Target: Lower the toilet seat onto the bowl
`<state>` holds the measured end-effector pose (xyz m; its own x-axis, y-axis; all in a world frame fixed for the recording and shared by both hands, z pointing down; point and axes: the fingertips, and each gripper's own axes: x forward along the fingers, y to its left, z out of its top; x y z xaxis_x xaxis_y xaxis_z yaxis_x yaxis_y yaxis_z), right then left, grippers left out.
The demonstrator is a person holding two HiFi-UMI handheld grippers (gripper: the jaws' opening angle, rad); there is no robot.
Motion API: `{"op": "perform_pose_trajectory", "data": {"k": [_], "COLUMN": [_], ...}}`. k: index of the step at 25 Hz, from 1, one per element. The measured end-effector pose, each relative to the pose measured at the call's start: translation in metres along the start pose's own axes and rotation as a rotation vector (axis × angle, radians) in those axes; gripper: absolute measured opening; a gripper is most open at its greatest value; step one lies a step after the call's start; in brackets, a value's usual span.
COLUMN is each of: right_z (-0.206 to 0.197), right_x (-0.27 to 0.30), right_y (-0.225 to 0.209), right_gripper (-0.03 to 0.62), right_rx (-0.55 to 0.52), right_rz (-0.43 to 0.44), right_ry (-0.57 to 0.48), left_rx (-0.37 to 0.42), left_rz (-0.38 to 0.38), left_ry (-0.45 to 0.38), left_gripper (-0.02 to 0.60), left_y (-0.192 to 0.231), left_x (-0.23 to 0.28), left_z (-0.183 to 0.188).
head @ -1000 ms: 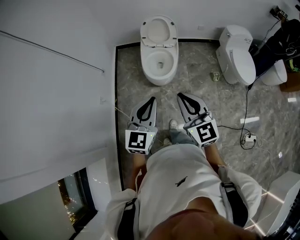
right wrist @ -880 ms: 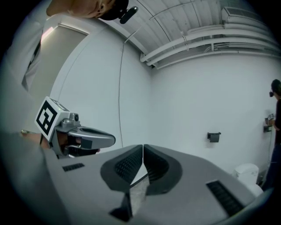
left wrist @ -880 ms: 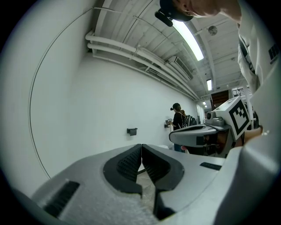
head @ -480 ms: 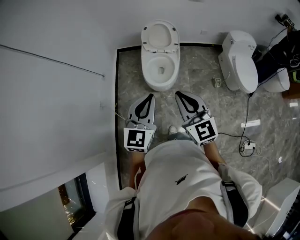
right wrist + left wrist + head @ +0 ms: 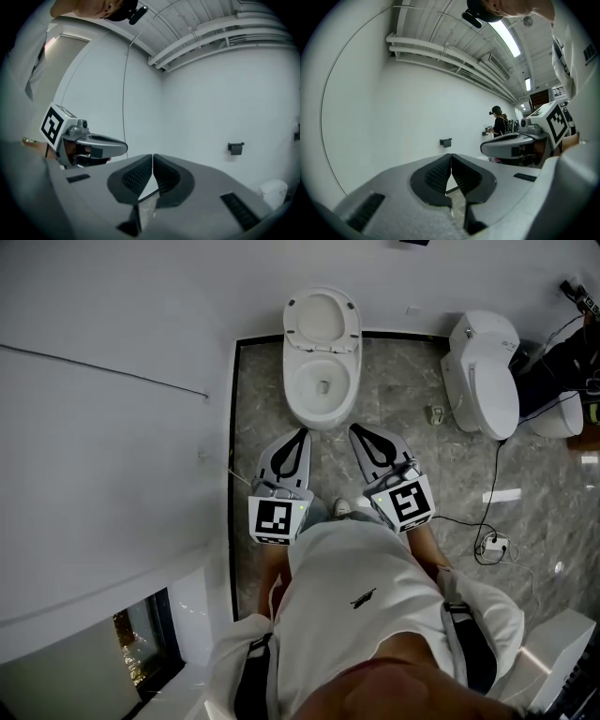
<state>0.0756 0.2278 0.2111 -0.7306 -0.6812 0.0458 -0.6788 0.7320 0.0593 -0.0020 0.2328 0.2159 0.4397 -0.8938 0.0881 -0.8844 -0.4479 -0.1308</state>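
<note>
Glossy white oval toilet bowl [image 5: 321, 381] is sitting upper centre, seat [image 5: 322, 315] standing raised, open grey veined floor [image 5: 403, 399] around it; left gripper [image 5: 302, 434] and right gripper [image 5: 356, 429] are holding fingers together, empty

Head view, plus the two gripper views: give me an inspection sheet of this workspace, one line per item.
Surface: grey marbled floor, with a black edge on the left.
Job's things: toilet bowl is open; toilet seat is raised behind it, not lowered.
Clutter: second toilet with its lid down; small object and white strip on the floor.
Grippers: left gripper and right gripper are both shut and empty, short of the bowl.
Cables: power strip with black cable; thin wire along the wall.
Surroundings: white wall; another person far off; dark wall fitting.
</note>
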Motion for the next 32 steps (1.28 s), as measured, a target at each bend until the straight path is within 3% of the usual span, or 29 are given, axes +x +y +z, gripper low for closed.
{"op": "perform_pose_trajectory", "data": {"k": [13, 32], "right_z": [-0.011, -0.005], "right_x": [0.037, 0.159], "right_y": [-0.029, -0.074], "right_gripper": [0.031, 0.031], "right_rx": [0.013, 0.002], "right_rz": [-0.025, -0.139], "right_ry": [0.025, 0.062], "left_rx": [0.004, -0.020], "left_rz": [-0.028, -0.119], "left_ry": [0.004, 0.004], "left_gripper": [0.028, 0.028], "left_y": [0.025, 0.137], "left_x": [0.040, 0.118], "left_z": [-0.008, -0.017]}}
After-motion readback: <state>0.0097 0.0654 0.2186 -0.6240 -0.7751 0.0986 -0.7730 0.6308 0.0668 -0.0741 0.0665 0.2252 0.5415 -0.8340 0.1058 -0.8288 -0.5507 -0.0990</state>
